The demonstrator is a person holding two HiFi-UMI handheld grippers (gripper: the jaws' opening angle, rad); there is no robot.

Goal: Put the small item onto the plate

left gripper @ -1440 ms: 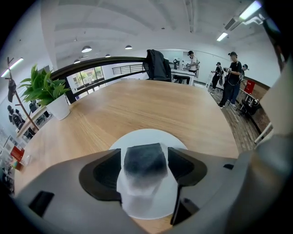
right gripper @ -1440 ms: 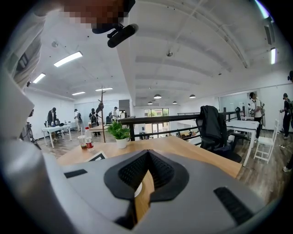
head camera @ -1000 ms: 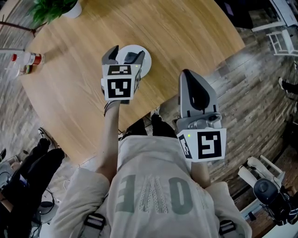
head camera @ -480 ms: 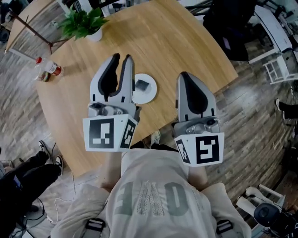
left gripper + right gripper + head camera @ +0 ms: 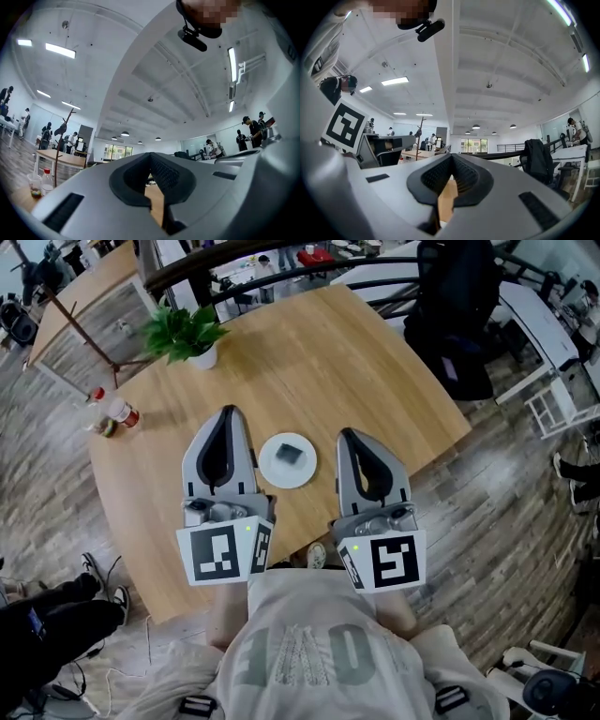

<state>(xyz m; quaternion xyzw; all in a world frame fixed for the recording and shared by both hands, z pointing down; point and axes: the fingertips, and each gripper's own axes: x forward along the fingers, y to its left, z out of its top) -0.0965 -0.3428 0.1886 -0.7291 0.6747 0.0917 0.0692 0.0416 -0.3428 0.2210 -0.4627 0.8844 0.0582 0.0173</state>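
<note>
left gripper (image 5: pixel 225 420): jaws have just been closing, now pressed together, nothing between them | right gripper (image 5: pixel 350 439): jaws together, empty | small item (image 5: pixel 289 454): lies on the plate (image 5: pixel 267 472), between the two pairs of jaws, touching neither | plate: rests on the tabletop (image 5: pixel 328 362)

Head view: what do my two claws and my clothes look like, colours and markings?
The left claw and right claw are light grey plastic shells lined inside with black ribbed padding. Each carries at its rear a cube with black-and-white square markers. The person wears a pale T-shirt with large grey lettering, and dark buckled straps.
</note>
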